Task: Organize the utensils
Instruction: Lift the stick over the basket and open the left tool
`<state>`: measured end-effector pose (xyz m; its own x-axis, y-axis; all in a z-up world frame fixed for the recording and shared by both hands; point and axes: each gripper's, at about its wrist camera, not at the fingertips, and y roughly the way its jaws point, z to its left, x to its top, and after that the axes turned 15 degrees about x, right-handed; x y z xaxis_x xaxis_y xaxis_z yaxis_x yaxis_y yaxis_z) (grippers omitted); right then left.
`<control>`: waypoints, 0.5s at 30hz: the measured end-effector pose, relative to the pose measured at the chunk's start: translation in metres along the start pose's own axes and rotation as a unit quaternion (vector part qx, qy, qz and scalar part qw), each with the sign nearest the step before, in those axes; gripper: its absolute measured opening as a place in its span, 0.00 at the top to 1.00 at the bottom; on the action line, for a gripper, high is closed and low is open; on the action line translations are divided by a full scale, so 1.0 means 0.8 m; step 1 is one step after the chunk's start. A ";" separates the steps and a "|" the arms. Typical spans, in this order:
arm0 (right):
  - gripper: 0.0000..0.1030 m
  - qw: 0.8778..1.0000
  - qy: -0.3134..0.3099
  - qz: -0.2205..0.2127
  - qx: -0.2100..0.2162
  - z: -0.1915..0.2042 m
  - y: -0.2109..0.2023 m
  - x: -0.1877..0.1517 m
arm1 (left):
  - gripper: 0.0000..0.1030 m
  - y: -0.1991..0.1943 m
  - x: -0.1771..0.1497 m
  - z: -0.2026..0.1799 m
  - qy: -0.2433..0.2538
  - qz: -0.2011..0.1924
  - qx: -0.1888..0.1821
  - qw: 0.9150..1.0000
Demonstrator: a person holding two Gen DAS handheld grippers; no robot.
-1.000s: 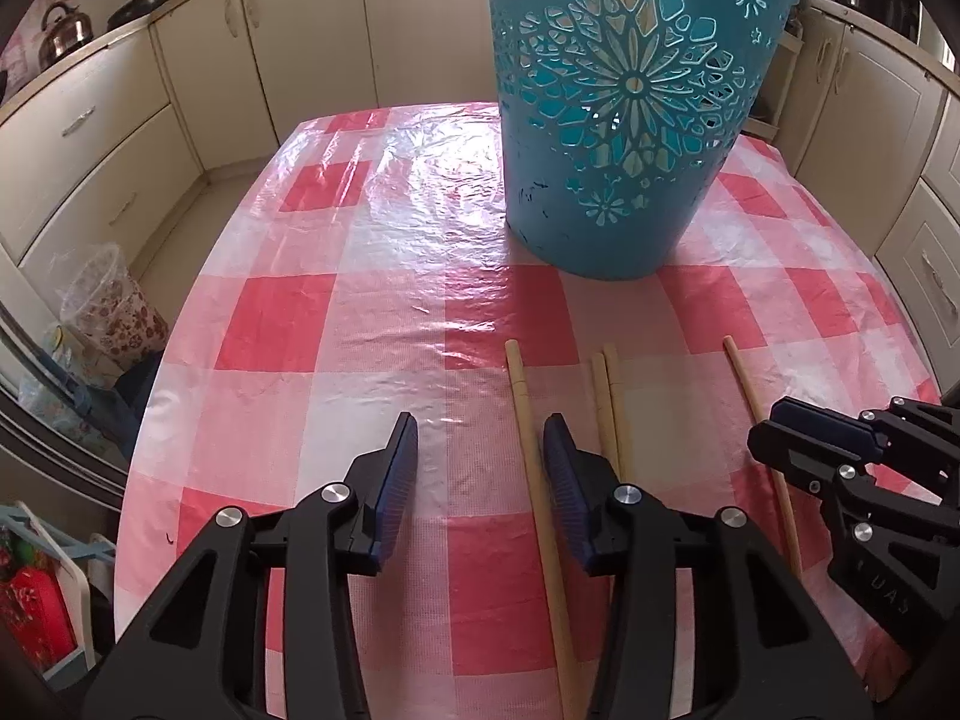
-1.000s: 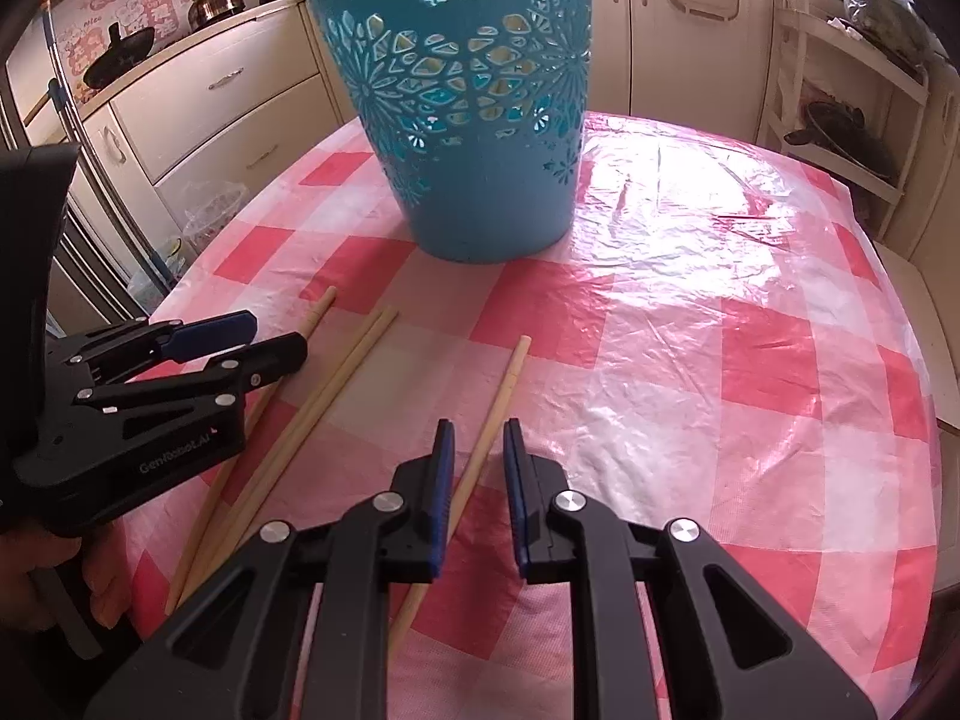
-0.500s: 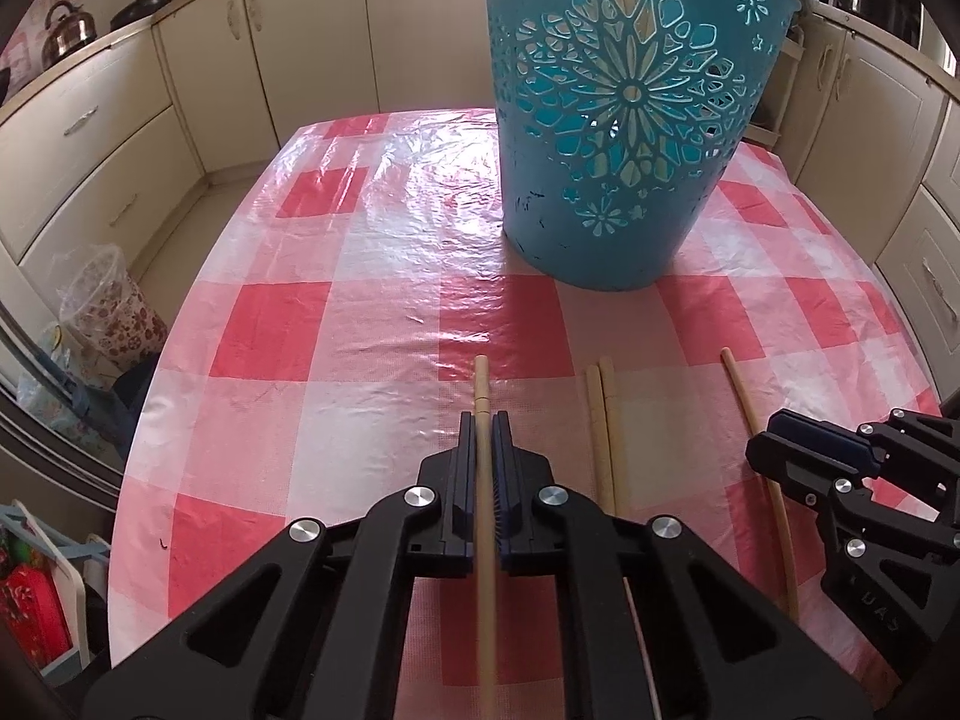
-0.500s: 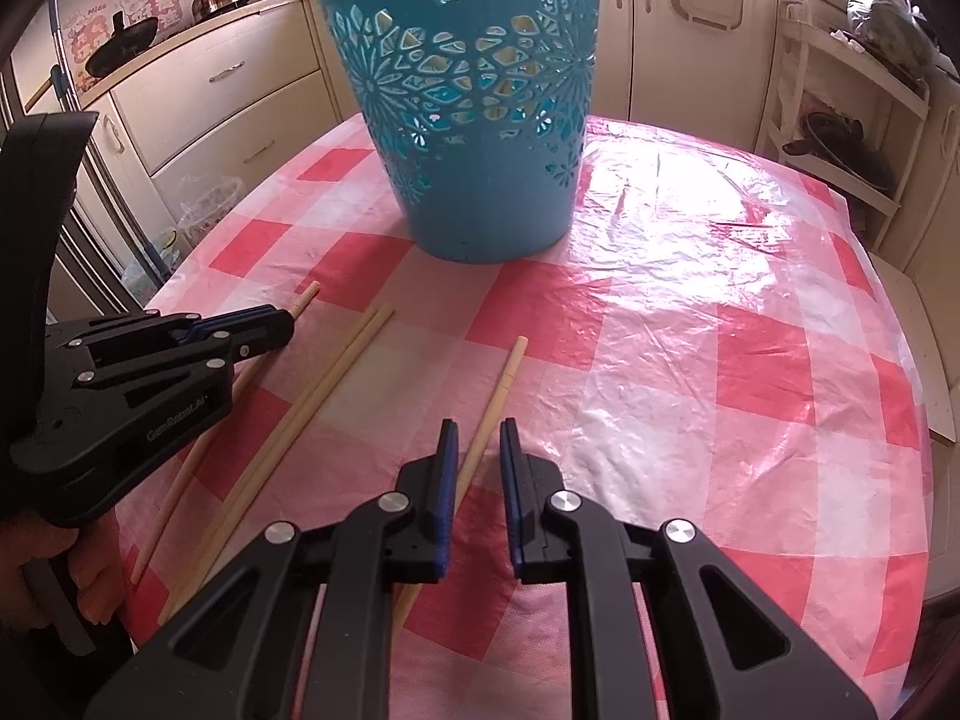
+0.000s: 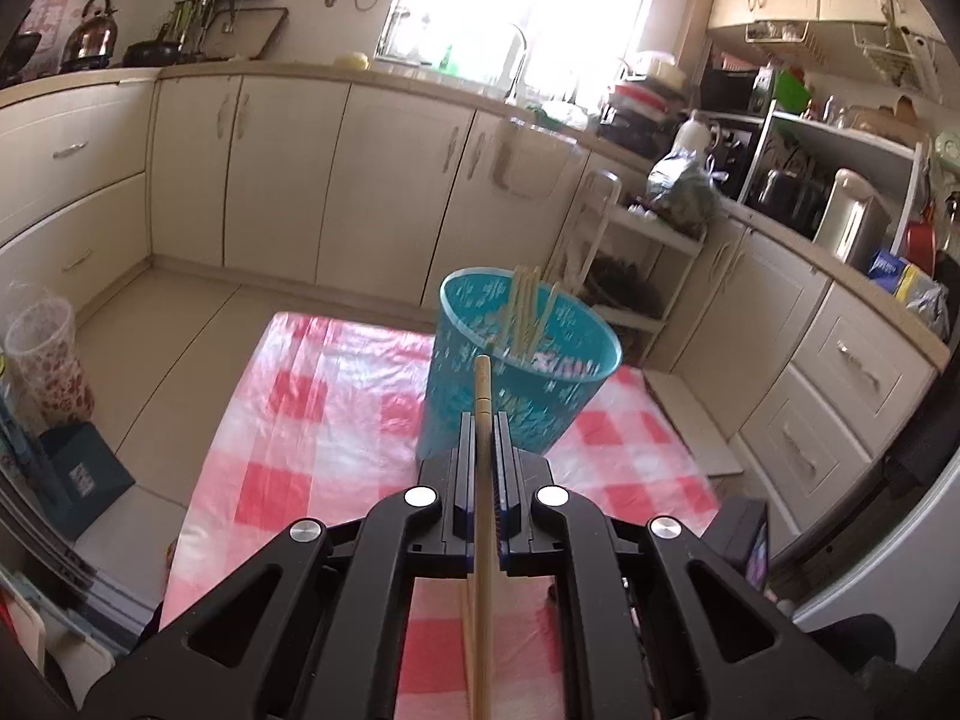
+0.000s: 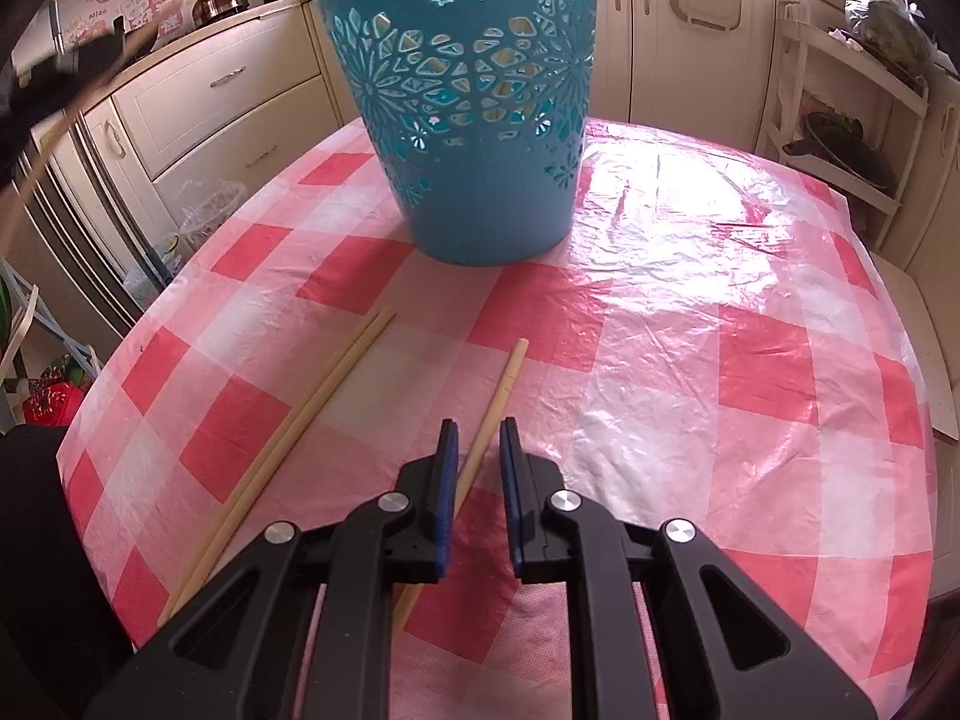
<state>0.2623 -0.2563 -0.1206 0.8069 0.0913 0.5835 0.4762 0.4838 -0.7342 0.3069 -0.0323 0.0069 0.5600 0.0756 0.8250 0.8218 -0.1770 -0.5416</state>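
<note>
Left gripper: jaws clamped on one chopstick, which runs straight up between the pads with its tip sticking out past them. A second ago these jaws stood wide over the table with the stick lying loose between them; half a second ago they had already closed on it at table level. Now the stick is off the cloth, and the left view looks down from above at the blue basket, where several chopsticks lean inside against the far wall. The held tip sits just in front of the basket's near rim in this view.

Right gripper: jaws narrow but not closed, straddling a single chopstick that lies flat on the checked tablecloth. Pads do not visibly press on it. No change from the earlier frames.

A pair of chopsticks lies side by side to the left of that one, unmoved. The fourth stick, formerly left of the pair, is gone from the cloth.
</note>
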 end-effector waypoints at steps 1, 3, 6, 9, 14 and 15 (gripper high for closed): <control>0.86 1.000 0.000 0.000 0.000 0.000 0.000 0.000 | 0.95 -0.003 0.013 -0.004 -0.003 -0.012 -0.008 1.000; 0.86 1.000 0.000 0.000 0.000 0.000 0.000 0.000 | 0.95 -0.005 0.039 -0.013 -0.007 -0.033 -0.021 0.999; 0.86 1.000 0.000 0.000 0.001 0.000 0.000 0.000 | 0.95 0.002 0.081 -0.031 -0.021 -0.065 -0.043 0.997; 0.86 1.000 0.003 -0.001 0.003 0.000 0.000 0.000 | 0.95 0.015 0.121 -0.053 -0.027 -0.099 -0.054 0.993; 0.86 1.000 0.009 -0.003 0.009 -0.003 -0.002 -0.001 | 0.95 0.055 0.174 -0.080 -0.046 -0.148 -0.048 0.987; 0.86 1.000 0.010 -0.003 0.011 -0.003 -0.002 -0.001 | 0.95 0.065 0.178 -0.084 -0.050 -0.153 -0.044 0.986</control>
<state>0.2620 -0.2593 -0.1209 0.8107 0.0711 0.5812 0.4741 0.5028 -0.7228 0.4222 -0.0970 0.1076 0.2989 0.2337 0.9252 0.9440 -0.2143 -0.2509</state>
